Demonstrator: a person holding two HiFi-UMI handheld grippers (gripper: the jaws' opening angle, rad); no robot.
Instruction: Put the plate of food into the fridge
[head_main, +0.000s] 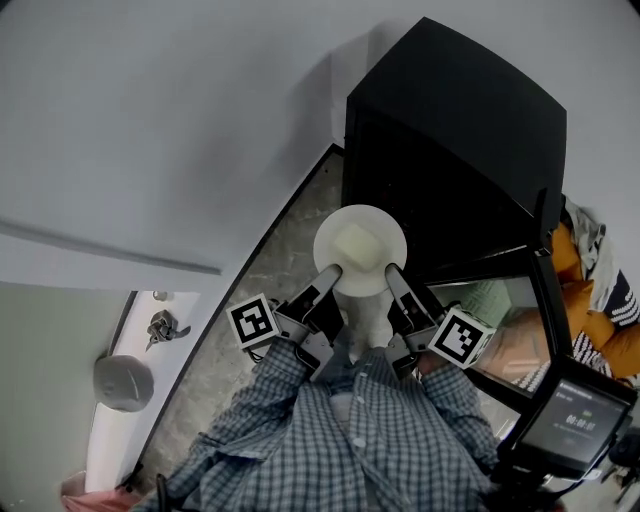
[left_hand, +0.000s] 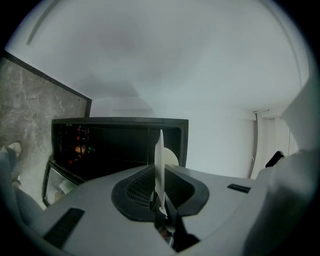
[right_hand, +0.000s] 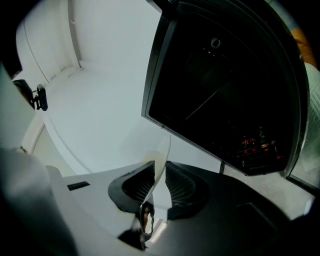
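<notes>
A white plate (head_main: 360, 250) with a pale square piece of food (head_main: 357, 242) is held level in front of me, just before the black fridge (head_main: 450, 140). My left gripper (head_main: 326, 276) is shut on the plate's near left rim and my right gripper (head_main: 394, 276) on its near right rim. The left gripper view shows the rim (left_hand: 160, 150) edge-on between the jaws of the left gripper (left_hand: 159, 175), with the dark fridge (left_hand: 115, 145) beyond. Seen from the right gripper view, the rim (right_hand: 162, 155) is pinched in the right gripper (right_hand: 157, 177) beside the fridge (right_hand: 225, 90).
The fridge's glass door (head_main: 545, 300) stands out toward my right. Orange and striped cloth (head_main: 590, 290) lies beyond it. A device with a lit screen (head_main: 578, 420) is at lower right. White wall on the left meets a speckled stone floor (head_main: 270, 270). A grey round object (head_main: 122, 382) sits lower left.
</notes>
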